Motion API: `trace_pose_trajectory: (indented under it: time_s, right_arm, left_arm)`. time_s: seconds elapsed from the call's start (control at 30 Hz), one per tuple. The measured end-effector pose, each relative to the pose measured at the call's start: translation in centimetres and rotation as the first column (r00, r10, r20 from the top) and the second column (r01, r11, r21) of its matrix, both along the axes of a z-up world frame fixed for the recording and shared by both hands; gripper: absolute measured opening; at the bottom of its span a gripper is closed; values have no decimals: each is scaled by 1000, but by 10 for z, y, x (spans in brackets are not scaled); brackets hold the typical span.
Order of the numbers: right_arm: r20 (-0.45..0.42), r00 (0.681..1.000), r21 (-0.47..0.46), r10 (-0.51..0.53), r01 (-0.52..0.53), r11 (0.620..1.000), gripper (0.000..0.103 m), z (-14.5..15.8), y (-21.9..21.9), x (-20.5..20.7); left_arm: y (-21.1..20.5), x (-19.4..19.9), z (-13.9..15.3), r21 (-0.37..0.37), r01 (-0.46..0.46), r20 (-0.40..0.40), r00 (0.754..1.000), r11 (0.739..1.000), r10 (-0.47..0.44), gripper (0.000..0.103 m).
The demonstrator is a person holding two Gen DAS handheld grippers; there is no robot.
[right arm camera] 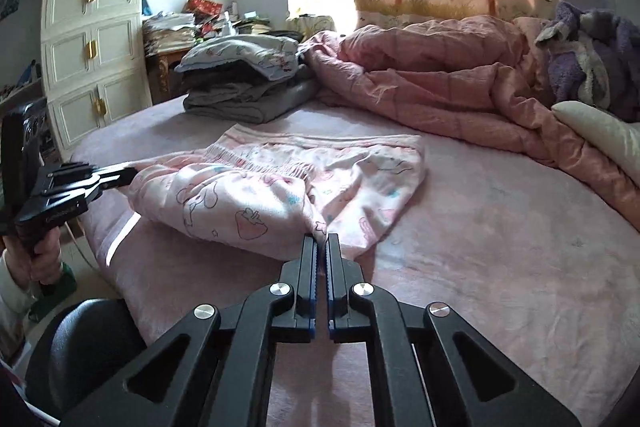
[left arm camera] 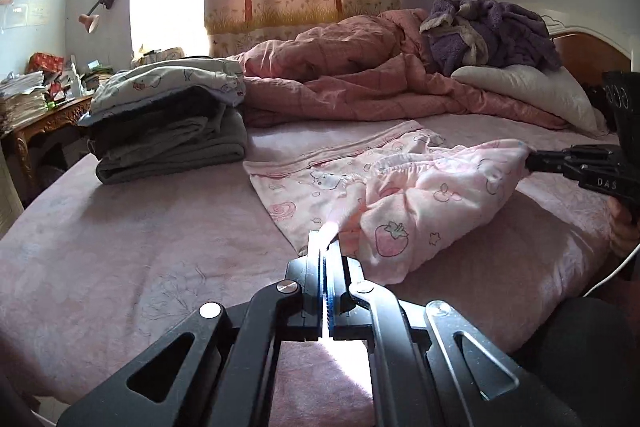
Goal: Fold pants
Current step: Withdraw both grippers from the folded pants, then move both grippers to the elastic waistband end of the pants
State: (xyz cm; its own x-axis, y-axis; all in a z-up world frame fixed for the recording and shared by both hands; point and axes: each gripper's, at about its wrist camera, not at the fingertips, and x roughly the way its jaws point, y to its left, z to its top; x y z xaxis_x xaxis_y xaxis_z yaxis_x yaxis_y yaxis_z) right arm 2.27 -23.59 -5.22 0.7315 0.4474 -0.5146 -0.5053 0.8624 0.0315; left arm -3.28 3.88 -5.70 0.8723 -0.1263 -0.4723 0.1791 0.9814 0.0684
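Pink pants (left arm camera: 404, 203) printed with strawberries lie partly folded on the pink bed sheet (left arm camera: 120, 247). Their near part is lifted and stretched between both grippers. In the left wrist view my left gripper (left arm camera: 325, 245) is shut on a near edge of the cloth. My right gripper (left arm camera: 530, 161) pinches the far right corner. The right wrist view shows the pants (right arm camera: 256, 195) with the elastic waistband (right arm camera: 256, 163) across the top. There my right gripper (right arm camera: 322, 242) is shut on a fold of cloth, and my left gripper (right arm camera: 135, 171) grips the left end.
A stack of folded clothes (left arm camera: 172, 123) sits at the bed's far left. A rumpled pink quilt (left arm camera: 360, 79), a purple fleece (left arm camera: 496, 31) and a white pillow (left arm camera: 532, 87) fill the back. A cream drawer cabinet (right arm camera: 92, 55) and a cluttered desk (right arm camera: 172, 35) stand left of the bed.
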Motion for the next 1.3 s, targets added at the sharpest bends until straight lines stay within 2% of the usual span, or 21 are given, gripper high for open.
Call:
trace_pose_trajectory:
  time_s: [0.07,0.17,0.27,0.37,0.47,0.57,0.6,0.7,0.77,0.8,0.83,0.9,0.97,1.0,1.17,1.2,1.3]
  right_arm:
    - [27,999,1,-35,35,999,3,9,-9,-1]
    - [86,992,-93,-94,102,990,3,4,-10,-1]
    - [-42,994,-44,-102,101,994,3,-21,-20,8]
    - [-19,992,-64,-122,120,991,3,-29,-20,1]
    - [0,992,-46,-126,126,991,3,-20,-22,-2]
    - [13,993,-54,-119,119,991,3,-15,-19,-2]
    - [15,992,-62,-123,124,990,3,-16,-18,-2]
    - [-13,992,-64,-128,127,990,4,-22,-19,-2]
    - [-29,989,-52,-145,143,988,16,-26,-24,-3]
    - [-30,988,-40,-154,153,987,25,-26,-28,-5]
    - [-18,986,-30,-164,163,986,28,-25,-32,-7]
    - [21,983,-15,-181,181,983,28,-19,-38,-13]
    - [23,984,12,-175,175,984,28,-13,-40,-15]
    - [18,987,24,-158,157,987,28,-10,-40,-16]
    - [21,995,-14,-93,93,996,28,-8,-25,-13]
    - [8,997,-24,-81,81,996,28,-11,-22,-10]
    - [-48,998,-37,-49,47,998,28,-25,-16,0]
  left_arm:
    - [-1,-2,2,4,10,4,1000,1000,-10,1]
    - [-1,2,-11,18,-14,-23,1000,1000,14,1]
    - [3,5,-28,-10,-15,-80,997,1000,14,1]
    - [5,1,-27,-7,-13,-65,998,1000,13,1]
    - [6,1,-21,-25,-13,-59,998,1000,11,2]
    - [-1,-4,-19,11,-12,-40,999,1000,13,18]
    - [-2,-9,-19,18,-12,-27,1000,1000,13,28]
    - [-4,-28,-16,-8,25,4,1000,1000,-24,30]
    - [-5,-43,-11,-39,71,54,996,997,-69,30]
    - [-5,-49,-10,-65,108,82,991,992,-102,30]
    - [-7,-51,-8,-85,144,96,986,986,-136,30]
    - [-16,-44,-9,-50,138,63,989,989,-135,31]
    - [-24,-31,-15,-2,109,24,994,994,-109,31]
    - [-25,-24,-19,-2,102,3,995,995,-102,31]
    - [-16,-2,-37,-80,72,-82,994,994,-79,29]
    - [-15,-3,-38,-96,75,-83,993,993,-83,27]
    - [-13,-8,-39,-104,90,-73,993,991,-98,4]
